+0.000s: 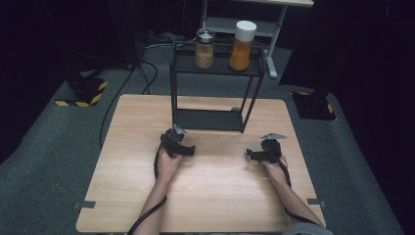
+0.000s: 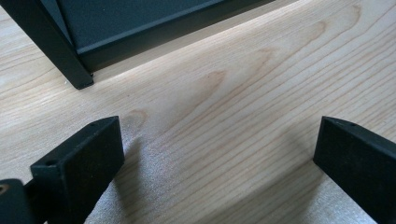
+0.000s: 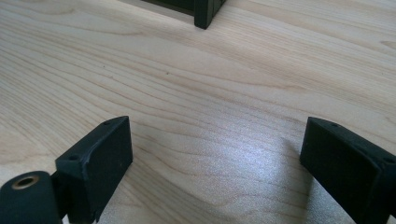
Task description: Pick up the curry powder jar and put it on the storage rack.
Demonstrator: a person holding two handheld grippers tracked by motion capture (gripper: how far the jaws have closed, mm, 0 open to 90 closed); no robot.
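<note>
A black two-tier wire shelf (image 1: 210,119) stands at the far middle of the wooden table (image 1: 215,191). On its top tier sit a glass jar with a metal lid (image 1: 205,48) and an orange-filled jar with a white lid (image 1: 243,45). My left gripper (image 1: 173,135) rests low over the table just in front of the shelf's front left leg (image 2: 70,60). Its jaws stand open (image 2: 217,135) with only bare wood between them. My right gripper (image 1: 264,149) is near the shelf's front right corner, its jaws open (image 3: 217,135) over bare wood, and a shelf leg (image 3: 205,14) lies ahead.
A small brown round thing (image 1: 236,109) lies by the back of the lower tier. Off the table, yellow-and-black striped stands sit on the grey carpet at the left (image 1: 83,90) and right (image 1: 313,105). A white frame (image 1: 244,24) stands behind.
</note>
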